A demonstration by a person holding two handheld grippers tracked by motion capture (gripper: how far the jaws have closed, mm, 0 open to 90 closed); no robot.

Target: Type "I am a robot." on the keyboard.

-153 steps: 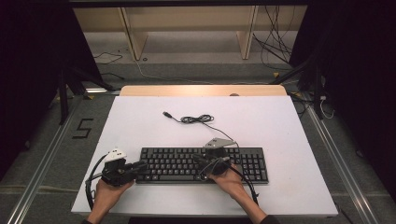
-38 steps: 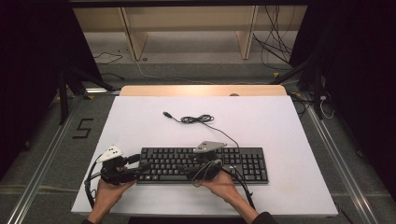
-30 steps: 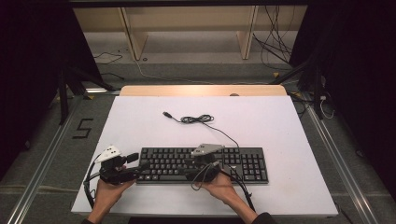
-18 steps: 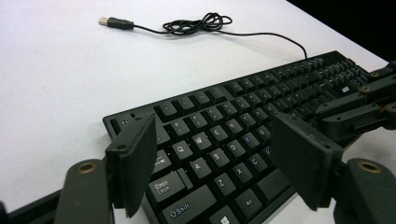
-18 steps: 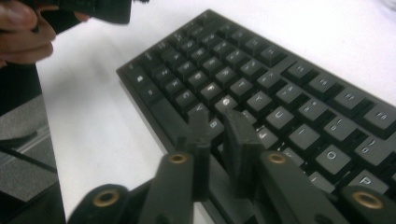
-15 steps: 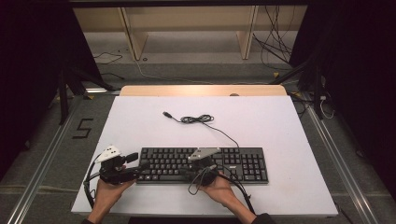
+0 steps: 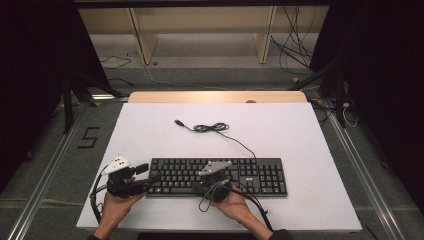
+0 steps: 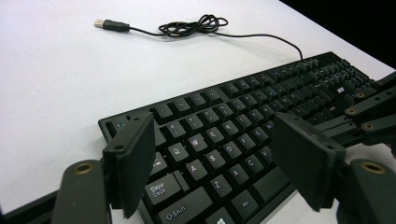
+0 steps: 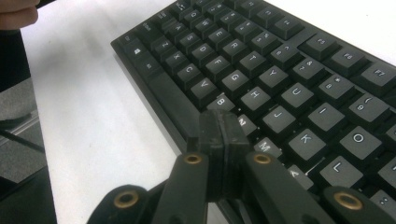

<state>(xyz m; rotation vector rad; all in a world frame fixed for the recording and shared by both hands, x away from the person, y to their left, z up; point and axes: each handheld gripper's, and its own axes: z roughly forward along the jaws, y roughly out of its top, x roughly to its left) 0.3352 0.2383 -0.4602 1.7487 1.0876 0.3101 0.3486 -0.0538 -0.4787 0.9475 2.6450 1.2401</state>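
Observation:
A black keyboard lies across the near part of the white table; its cable coils behind it and ends in a loose USB plug. My left gripper is open at the keyboard's left end. In the left gripper view its wide-apart jaws frame the letter keys without touching them. My right gripper is at the keyboard's front edge, near the middle. Its jaws have just been closing with nothing between them; they now stand shut, pads together, over the keys by B and N.
A wooden strip borders the table's far edge. Beyond it are shelving legs and loose cables on the floor. Metal rails run along both sides of the table. White tabletop lies bare behind and right of the keyboard.
My right gripper has shifted left along the keyboard's front edge. The left gripper has stayed at the keyboard's left end.

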